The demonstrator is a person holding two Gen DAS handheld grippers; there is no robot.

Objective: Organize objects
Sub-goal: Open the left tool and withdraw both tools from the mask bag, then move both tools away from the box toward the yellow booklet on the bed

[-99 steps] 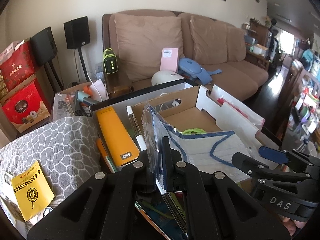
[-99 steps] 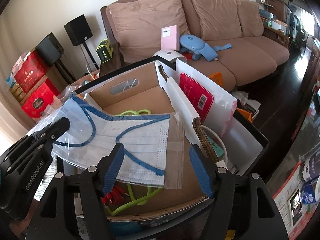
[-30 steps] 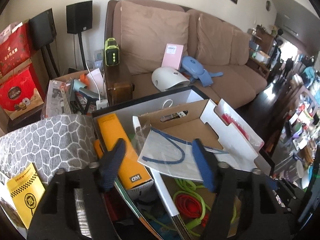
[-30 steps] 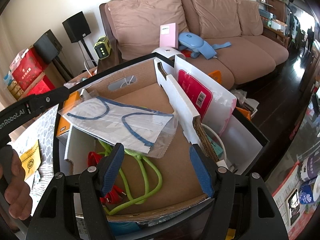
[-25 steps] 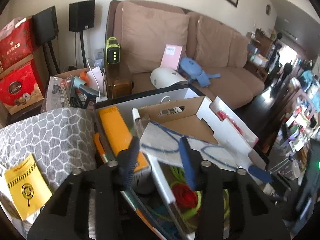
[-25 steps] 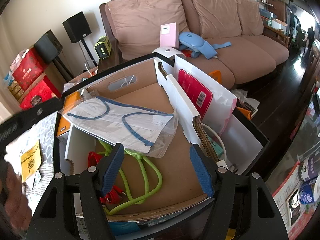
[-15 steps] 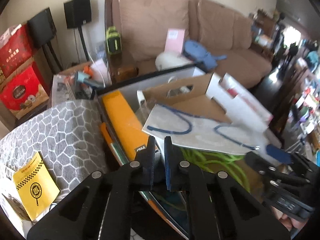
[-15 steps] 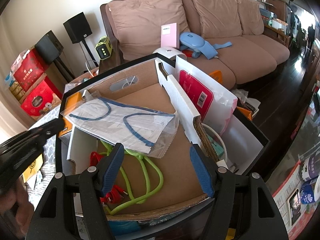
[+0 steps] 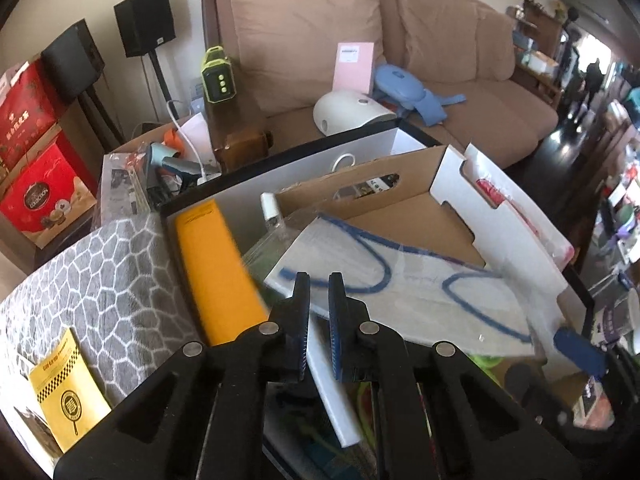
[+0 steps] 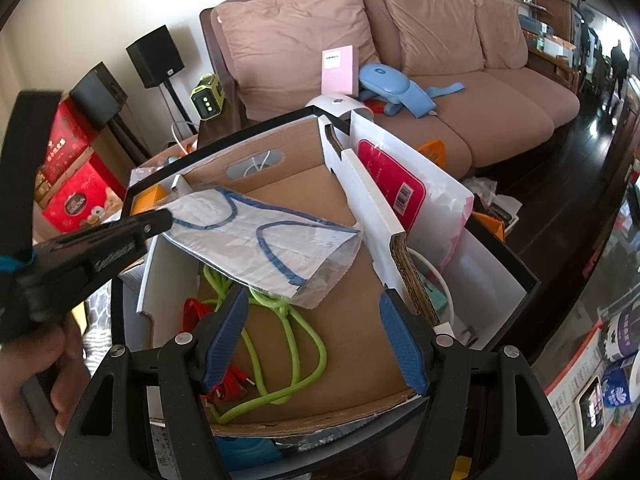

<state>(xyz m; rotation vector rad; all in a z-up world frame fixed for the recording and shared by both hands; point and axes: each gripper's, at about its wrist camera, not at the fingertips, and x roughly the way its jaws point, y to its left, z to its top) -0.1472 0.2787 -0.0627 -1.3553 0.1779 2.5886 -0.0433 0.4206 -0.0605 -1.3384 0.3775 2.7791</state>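
Both fingers of our left gripper (image 9: 318, 280) stand almost together, having just been closing; in the right wrist view their tips sit at the near left corner of the clear plastic bag holding a white face mask with blue ear loops (image 10: 264, 240), so we seem to pinch that corner, though the exact contact is hard to make out. Left of the bag, a long orange box (image 9: 212, 264) lies inside the black-rimmed white bin (image 9: 304, 160), with a grey honeycomb-patterned cloth (image 9: 92, 280) beside it. That bag hangs tilted over the open brown cardboard box (image 10: 344, 332), its far end sagging toward the tangled lime-green cord (image 10: 296, 340) and the red cable (image 10: 196, 312) on the box floor. Our right gripper (image 10: 312, 332) hovers over the cord with its blue-padded fingers (image 10: 226, 336) spread wide, nothing between them. Farther right, a white pouch with a red label (image 10: 400, 192) stands against the box wall.
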